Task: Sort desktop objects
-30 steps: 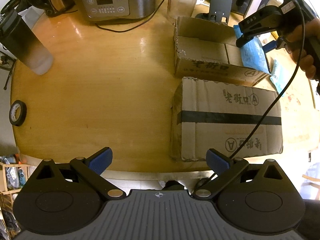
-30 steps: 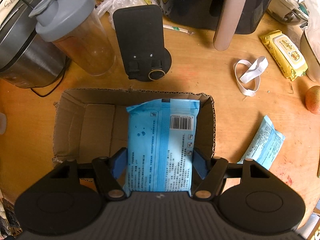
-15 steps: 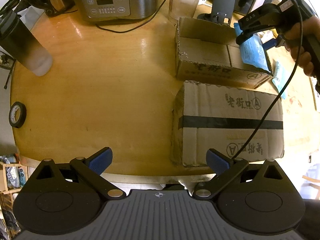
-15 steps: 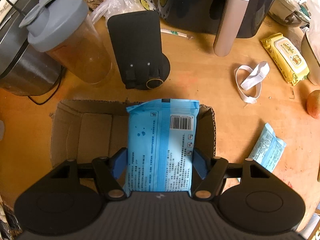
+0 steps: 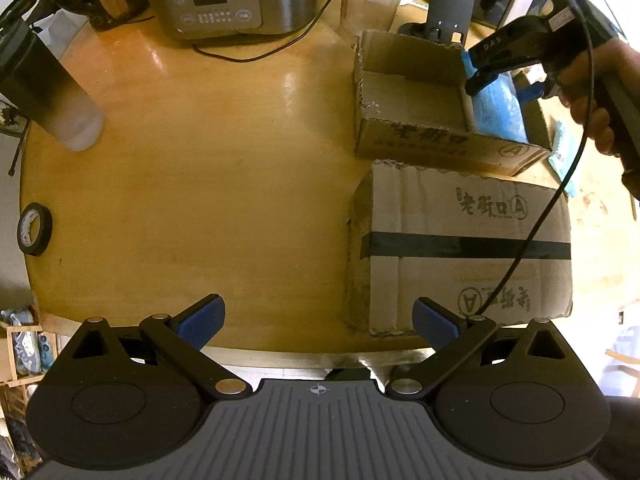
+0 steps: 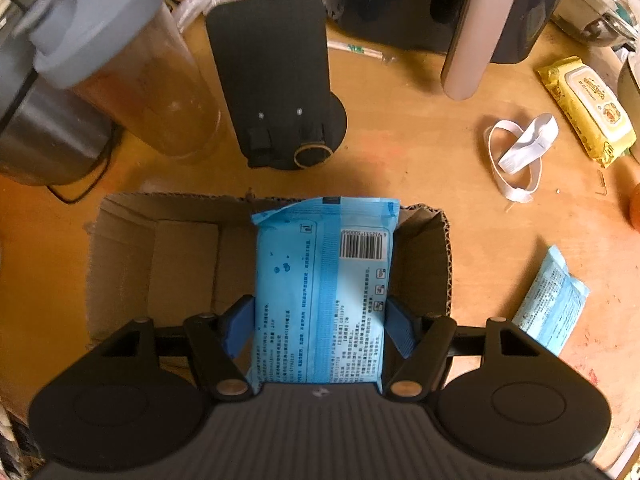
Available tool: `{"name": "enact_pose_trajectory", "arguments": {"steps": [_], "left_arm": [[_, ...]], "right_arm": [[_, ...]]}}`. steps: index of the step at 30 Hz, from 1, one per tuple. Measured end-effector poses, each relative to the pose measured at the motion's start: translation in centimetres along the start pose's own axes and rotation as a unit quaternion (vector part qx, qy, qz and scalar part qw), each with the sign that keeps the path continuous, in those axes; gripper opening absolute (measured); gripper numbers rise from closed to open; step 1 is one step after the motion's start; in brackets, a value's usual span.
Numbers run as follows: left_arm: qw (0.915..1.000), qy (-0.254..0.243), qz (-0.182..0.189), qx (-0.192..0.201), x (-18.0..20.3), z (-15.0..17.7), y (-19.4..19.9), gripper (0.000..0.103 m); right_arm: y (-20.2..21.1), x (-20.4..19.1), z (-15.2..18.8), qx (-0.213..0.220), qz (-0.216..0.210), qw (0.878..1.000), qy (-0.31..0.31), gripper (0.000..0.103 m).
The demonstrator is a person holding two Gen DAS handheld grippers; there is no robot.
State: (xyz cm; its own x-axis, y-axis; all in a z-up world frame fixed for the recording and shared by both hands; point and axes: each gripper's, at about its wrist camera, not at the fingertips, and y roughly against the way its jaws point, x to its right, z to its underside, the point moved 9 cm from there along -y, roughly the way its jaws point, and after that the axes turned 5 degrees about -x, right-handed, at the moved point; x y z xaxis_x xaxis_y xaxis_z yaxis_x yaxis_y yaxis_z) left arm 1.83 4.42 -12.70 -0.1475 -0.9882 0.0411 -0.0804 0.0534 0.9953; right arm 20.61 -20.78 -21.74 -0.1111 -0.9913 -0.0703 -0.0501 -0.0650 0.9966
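1. Because our right gripper (image 6: 320, 320) pinches the blue pack (image 6: 322, 292) over the open box's (image 6: 160, 256) right end, letting go while it overhangs the far wall could tip it out onto the table (image 5: 200, 160).
2. The sealed box (image 5: 460, 248) sits just beside the open one, crowding our near approach.
3. The shaker (image 6: 120, 64) and black stand (image 6: 276, 92) stand close behind; a forward swing could knock them.
4. A second blue pack (image 6: 552, 300), yellow wipes (image 6: 584, 104) and white band (image 6: 520, 152) lie outside.
5. Our left gripper (image 5: 316, 320) hangs spread, empty.
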Motion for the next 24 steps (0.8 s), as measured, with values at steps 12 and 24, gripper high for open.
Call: {"name": "enact_pose_trajectory", "arguments": {"steps": [12,24], "left_arm": [[1.0,0.002,-0.003,-0.003,-0.2,-0.1,-0.2,0.103],[1.0,0.0,-0.002,-0.002,0.2,-0.3,-0.2,0.103]], "right_arm": [[-2.4,-0.2,0.0,-0.011,0.013,1.0,0.006,0.068],[-2.2,-0.5,0.1,-0.005,0.021,1.0,0.011,0.103]]}}
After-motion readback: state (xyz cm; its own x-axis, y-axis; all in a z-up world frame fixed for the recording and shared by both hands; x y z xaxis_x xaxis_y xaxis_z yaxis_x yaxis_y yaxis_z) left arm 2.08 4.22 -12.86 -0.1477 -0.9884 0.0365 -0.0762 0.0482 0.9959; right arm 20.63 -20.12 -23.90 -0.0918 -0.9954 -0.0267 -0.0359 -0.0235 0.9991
